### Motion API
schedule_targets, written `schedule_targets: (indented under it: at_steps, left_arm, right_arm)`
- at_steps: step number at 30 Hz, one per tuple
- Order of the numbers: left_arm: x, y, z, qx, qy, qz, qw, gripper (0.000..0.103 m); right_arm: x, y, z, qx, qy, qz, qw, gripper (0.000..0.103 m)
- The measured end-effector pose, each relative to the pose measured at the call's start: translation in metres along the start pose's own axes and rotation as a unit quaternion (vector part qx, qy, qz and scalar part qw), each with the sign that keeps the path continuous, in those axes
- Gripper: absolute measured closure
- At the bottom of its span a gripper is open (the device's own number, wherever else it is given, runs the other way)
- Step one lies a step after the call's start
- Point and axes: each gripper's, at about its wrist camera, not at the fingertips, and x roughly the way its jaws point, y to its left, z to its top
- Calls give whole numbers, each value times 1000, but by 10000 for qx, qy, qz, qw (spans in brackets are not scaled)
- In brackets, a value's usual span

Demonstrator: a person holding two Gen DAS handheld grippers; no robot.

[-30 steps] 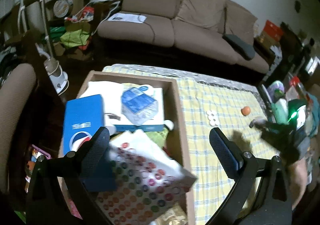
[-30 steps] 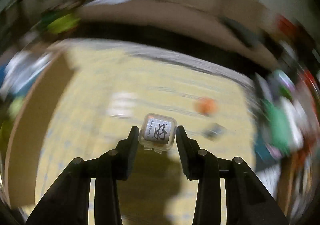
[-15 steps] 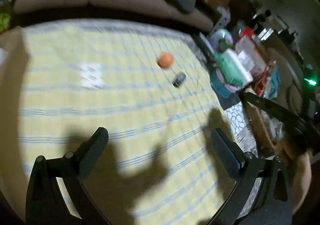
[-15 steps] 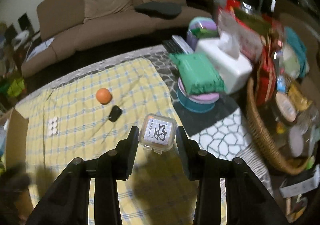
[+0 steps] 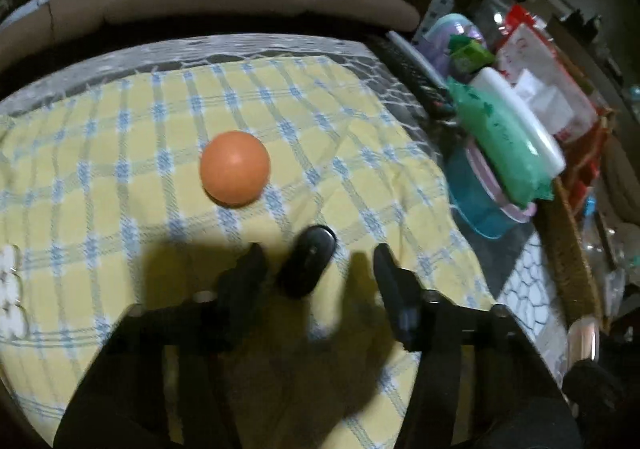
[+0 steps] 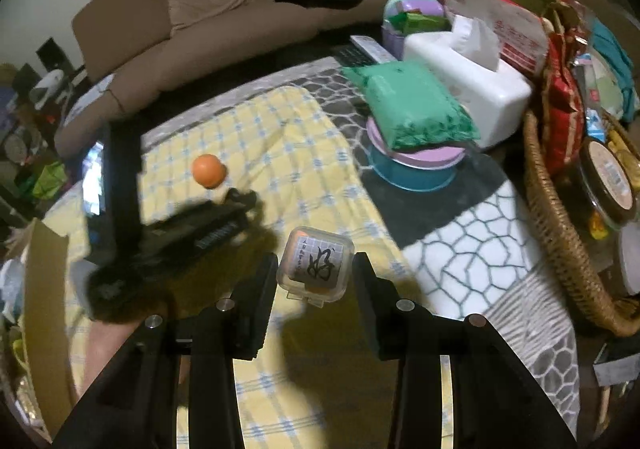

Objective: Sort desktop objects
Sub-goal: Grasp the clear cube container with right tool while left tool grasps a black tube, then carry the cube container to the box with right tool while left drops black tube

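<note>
A small black oblong object [image 5: 307, 265] lies on the yellow checked cloth [image 5: 120, 177]. My left gripper [image 5: 316, 269] is open, low over the cloth, with that object between its fingers but apart from both. An orange ball [image 5: 235, 168] rests just beyond it; the same ball [image 6: 208, 170] shows in the right wrist view past the left gripper's body [image 6: 180, 237]. My right gripper [image 6: 316, 273] is shut on a small clear plastic box [image 6: 316, 265] with a printed label, held above the cloth.
A teal bowl with a pink plate and green packet [image 6: 416, 117], a white tissue box [image 6: 468, 89] and a wicker basket [image 6: 560, 241] crowd the right side. A cardboard box edge [image 6: 40, 281] is at left. White round pieces [image 5: 10, 285] lie on the cloth. A brown sofa [image 6: 224, 9] stands behind.
My left gripper has swung from the cardboard box across the cloth and come down around the black object, its fingers closer together. The right gripper still holds the clear box and has turned right.
</note>
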Motion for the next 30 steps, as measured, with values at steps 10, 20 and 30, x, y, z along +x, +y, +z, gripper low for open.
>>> schedule_targets:
  at_steps: [10,20,30]
  left_arm:
    - [-142,6,-30,411,-1004,689,9917,85]
    - [-294,80,-72,-8,-1686,2063,9639,85]
    - [-438,189,-107,-1238,-2361,1963,9436,85]
  right_arm:
    - [-10,28,5,-267,-118,99,9995,64]
    - [-39,158,-2,-1757,-408,1034,9782,64]
    - [-88,278,-40,-2837,-727,2840,9130,64]
